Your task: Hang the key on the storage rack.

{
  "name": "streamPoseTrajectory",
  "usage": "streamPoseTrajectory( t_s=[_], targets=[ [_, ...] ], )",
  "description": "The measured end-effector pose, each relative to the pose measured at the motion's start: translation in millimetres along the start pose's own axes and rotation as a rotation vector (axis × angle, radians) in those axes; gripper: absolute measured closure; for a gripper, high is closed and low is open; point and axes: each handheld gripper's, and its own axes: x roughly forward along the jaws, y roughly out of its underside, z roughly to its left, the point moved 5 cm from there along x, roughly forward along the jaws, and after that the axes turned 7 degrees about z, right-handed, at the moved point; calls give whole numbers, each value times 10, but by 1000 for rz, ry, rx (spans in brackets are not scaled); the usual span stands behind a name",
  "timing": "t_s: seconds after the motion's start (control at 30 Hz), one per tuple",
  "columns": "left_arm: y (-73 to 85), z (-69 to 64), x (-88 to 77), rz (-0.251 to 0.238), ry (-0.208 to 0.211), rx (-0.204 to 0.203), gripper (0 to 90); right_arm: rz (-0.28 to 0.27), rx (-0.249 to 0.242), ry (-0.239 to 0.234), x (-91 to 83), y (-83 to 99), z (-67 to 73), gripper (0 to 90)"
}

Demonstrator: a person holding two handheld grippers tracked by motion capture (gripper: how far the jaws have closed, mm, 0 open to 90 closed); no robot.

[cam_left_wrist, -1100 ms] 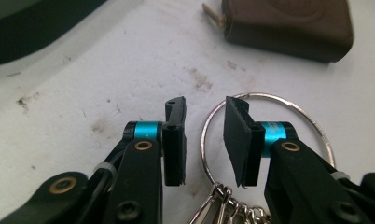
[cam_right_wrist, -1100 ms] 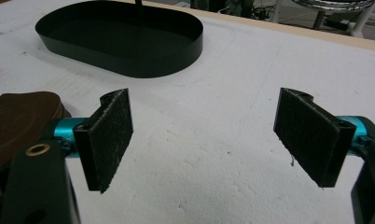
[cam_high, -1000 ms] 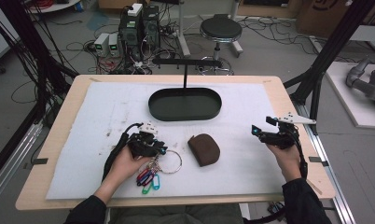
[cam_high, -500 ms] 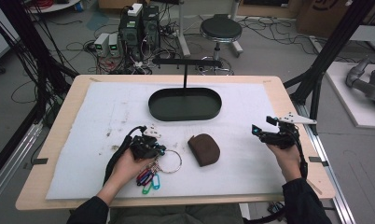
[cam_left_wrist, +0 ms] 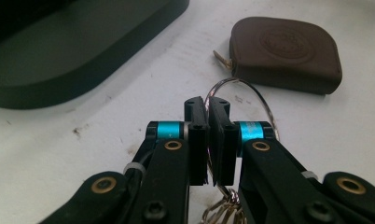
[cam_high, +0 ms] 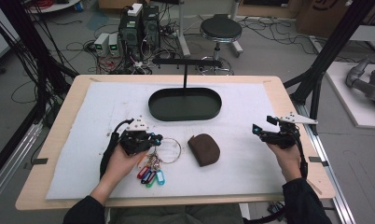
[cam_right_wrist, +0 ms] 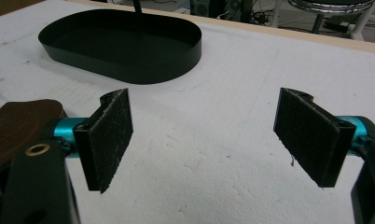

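The table (cam_high: 55, 140) fills the middle of the high view, and a white mat (cam_high: 251, 112) covers most of its top. The black oval tray (cam_high: 184, 103) sits on the mat a little above the centre of the frame, and a thin black post (cam_high: 184, 77) with a crossbar rises at its far edge. Below and right of the tray, the brown pouch (cam_high: 204, 149) lies flat on the mat.

The left gripper (cam_high: 154, 140) is in the lower left part of the high view, in the person's left hand (cam_high: 120, 161). In the left gripper view its jaws are pressed together on the wire of the key ring (cam_left_wrist: 251, 93), which curves out from between them toward the pouch. Small keys with coloured tags (cam_high: 150, 175) hang from the ring, just below the gripper.

The right gripper (cam_high: 256, 130) is at the right side of the high view, well apart from the pouch. Its jaws stand wide apart, with only bare mat between the pads (cam_right_wrist: 108, 137).
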Motion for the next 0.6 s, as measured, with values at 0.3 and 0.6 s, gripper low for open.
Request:
streamPoseTrajectory(
  t_s=[0.3,0.6],
  targets=[
    [-48,-181,-129,-23,30,78,862,-1,5,-7,-3,1,0,201],
    [-20,-249,-149,-20,111,97,858,4,5,-15,7,2,6,201]
  ],
)
